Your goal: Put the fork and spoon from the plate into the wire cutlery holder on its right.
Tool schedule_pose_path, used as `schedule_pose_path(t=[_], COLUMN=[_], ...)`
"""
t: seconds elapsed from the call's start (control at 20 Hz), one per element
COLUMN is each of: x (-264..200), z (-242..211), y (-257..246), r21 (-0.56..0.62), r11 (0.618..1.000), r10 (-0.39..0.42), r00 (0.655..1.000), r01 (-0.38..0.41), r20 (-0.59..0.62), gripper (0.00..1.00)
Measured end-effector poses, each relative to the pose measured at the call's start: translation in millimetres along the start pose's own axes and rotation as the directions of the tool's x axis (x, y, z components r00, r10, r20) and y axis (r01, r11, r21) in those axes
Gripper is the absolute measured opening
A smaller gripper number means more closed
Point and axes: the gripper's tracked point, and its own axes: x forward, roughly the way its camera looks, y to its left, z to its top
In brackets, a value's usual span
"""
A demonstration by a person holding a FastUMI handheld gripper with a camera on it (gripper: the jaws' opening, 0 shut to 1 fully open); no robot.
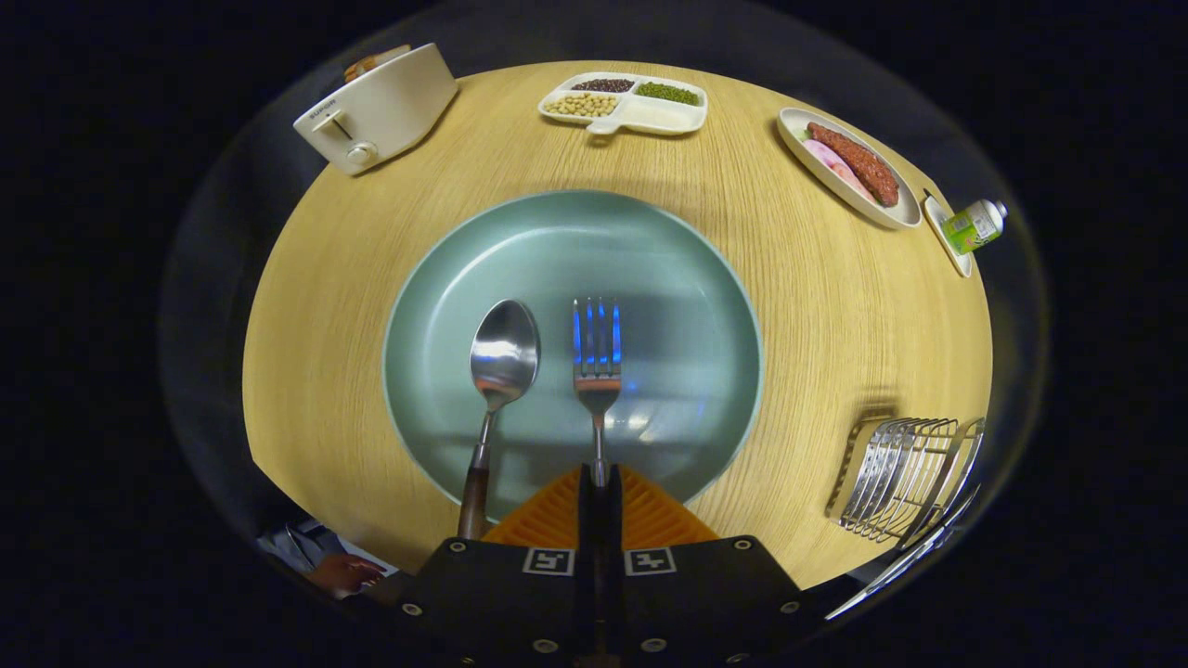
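A pale green plate (668, 278) lies in the middle of the round wooden table. A steel fork (597, 357) points away from me over the plate, and my gripper (600, 484) is shut on the fork's handle, which runs in between the two fingers. To the fork's left a steel spoon (502, 357) with a dark wooden handle rests on the plate, its handle reaching past the near rim beside my fingers. The wire cutlery holder (905, 478) stands on the table to the right of the plate.
At the table's far side stand a white toaster (376, 109), a divided tray of beans (624, 102), a dish with sausage (849, 165) and a small green bottle (974, 225). A person's hand (343, 572) shows by the near left edge.
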Motion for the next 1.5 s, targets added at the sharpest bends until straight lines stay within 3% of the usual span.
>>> schedule_pose_path(t=[0.35,0.6,0.85,1.5], x=[-53.2,-86.0,-105.6,-105.5], z=[7.9,-10.5,-51.5,-106.8], y=[-33.2,-89.0,-146.3,-208.9], r21=[0.057,0.133,0.217,0.179], r11=[0.998,0.991,0.975,0.982], r10=[0.015,-0.038,-0.081,-0.058], r00=[0.994,0.987,0.987,0.998], r01=[-0.022,0.017,0.05,0.053], r20=[0.111,0.157,0.14,0.023], gripper=[0.05,0.05,0.05,0.05])
